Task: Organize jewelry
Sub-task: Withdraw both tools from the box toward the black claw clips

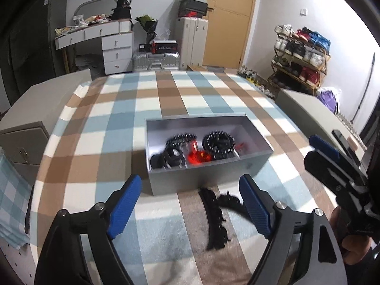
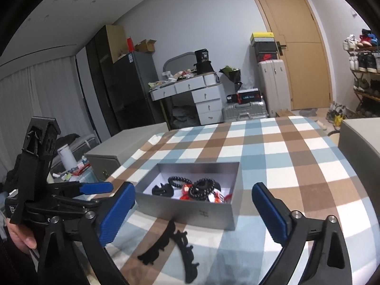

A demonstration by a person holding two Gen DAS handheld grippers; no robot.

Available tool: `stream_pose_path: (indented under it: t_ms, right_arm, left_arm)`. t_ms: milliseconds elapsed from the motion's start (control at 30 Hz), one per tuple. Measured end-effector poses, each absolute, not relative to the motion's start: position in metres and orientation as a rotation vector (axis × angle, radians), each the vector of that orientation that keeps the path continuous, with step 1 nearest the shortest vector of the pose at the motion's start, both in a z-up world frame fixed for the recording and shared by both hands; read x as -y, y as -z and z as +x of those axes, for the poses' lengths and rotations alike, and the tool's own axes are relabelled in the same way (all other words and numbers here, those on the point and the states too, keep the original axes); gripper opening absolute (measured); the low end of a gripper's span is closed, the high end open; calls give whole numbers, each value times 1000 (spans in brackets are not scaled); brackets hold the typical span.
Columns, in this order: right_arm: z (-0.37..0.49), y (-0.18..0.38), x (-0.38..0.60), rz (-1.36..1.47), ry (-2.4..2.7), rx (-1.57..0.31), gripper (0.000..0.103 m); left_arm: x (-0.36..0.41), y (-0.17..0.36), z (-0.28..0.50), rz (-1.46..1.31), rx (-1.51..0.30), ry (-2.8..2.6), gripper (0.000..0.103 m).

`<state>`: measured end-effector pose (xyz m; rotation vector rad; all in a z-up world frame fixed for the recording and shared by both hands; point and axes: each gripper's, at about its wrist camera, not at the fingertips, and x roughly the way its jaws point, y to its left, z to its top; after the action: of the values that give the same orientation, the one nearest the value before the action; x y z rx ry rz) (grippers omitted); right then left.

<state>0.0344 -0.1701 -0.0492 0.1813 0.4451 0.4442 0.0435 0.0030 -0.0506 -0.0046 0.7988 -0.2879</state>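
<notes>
Black hair claw (image 2: 171, 249) lies before grey box (image 1: 206, 173) holding beaded bracelets (image 1: 219, 143).

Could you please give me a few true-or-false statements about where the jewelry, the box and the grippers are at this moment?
1. The black hair claw lies inside the grey box. False: it lies on the checked cloth in front of the box.
2. Black beaded bracelets are in the box. True.
3. The right gripper holds the claw. False: it is open and empty.
4. The left gripper is open. True.
</notes>
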Motion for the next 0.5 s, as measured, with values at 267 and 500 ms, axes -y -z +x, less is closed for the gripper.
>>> stream_pose_path:
  t_ms: [267,500]
  right_arm:
    - [21,60,179,161,-403,-480,103]
    - [13,72,187,184,-385,-504,103]
  left_arm:
    - [11,92,42,43,-955,287,82]
    - [22,103,44,94,-991,294,82]
